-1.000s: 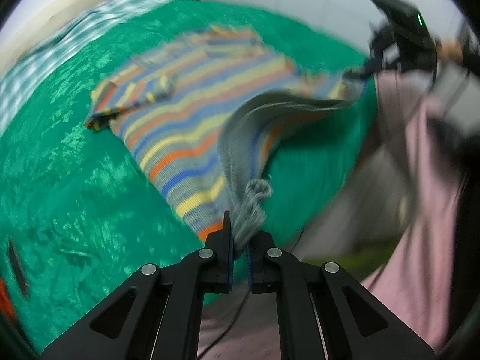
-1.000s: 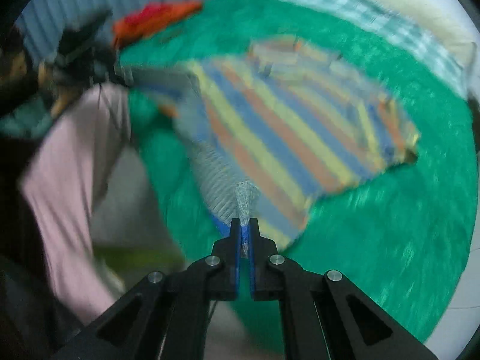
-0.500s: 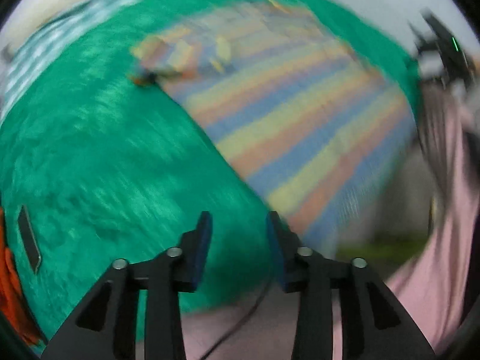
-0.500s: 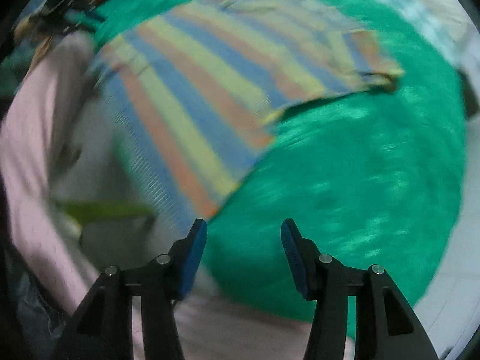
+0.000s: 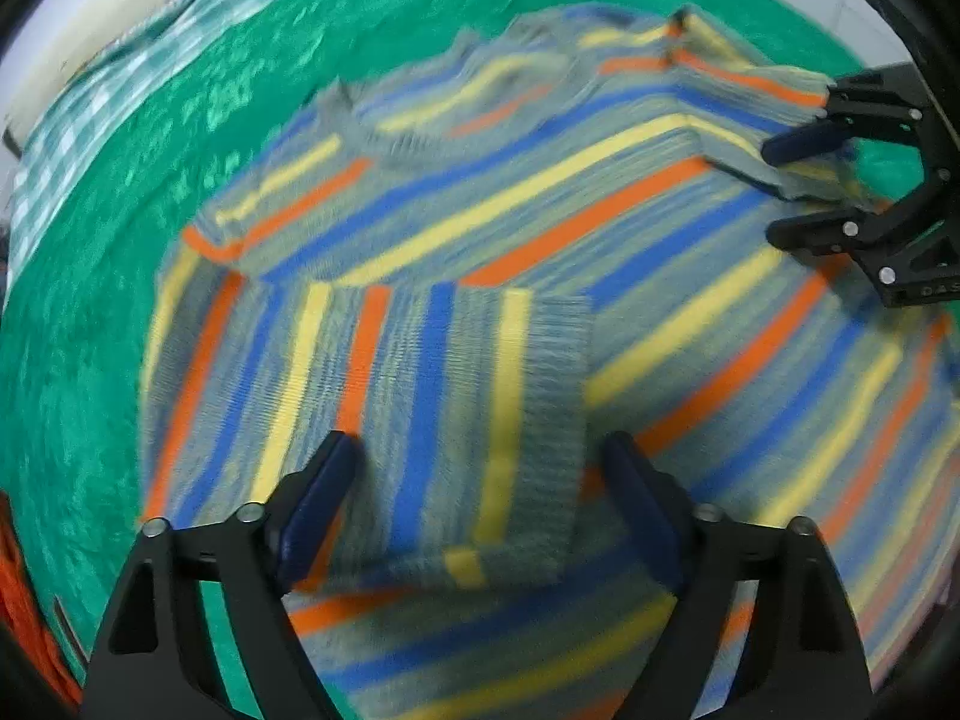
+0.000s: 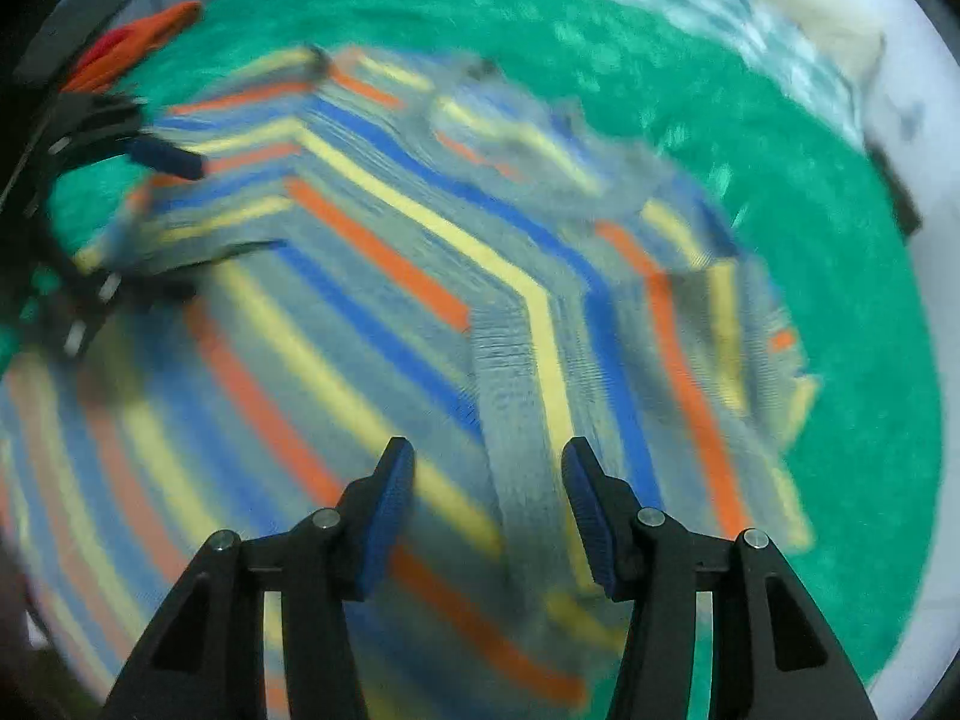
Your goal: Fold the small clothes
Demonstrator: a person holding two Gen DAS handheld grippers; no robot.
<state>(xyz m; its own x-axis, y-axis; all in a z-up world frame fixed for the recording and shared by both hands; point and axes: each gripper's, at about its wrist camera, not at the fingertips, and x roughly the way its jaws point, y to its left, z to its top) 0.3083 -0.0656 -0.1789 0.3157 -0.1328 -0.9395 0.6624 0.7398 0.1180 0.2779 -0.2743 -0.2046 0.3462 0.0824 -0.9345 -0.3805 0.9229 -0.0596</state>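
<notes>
A small striped knit sweater (image 5: 600, 228), grey with blue, yellow and orange bands, lies spread on a green cover (image 5: 90, 330). Both sleeves are folded in across its body. My left gripper (image 5: 480, 468) is open and empty, low over the left folded sleeve (image 5: 456, 396) and its ribbed cuff. My right gripper (image 6: 486, 474) is open and empty over the other folded sleeve (image 6: 540, 348). It also shows in the left wrist view (image 5: 798, 192) at the sweater's right edge. The left gripper (image 6: 162, 222) shows blurred at the left of the right wrist view.
The green cover (image 6: 840, 240) lies all around the sweater. A checked teal cloth (image 5: 108, 96) runs along the far side. Orange-red fabric (image 6: 132, 42) lies beyond the sweater's left side and shows at the left wrist view's bottom left (image 5: 24, 618).
Both grippers were shut on the sweater's lifted hem a second ago. They have let go, opened and moved forward over the sweater, which now lies flat.
</notes>
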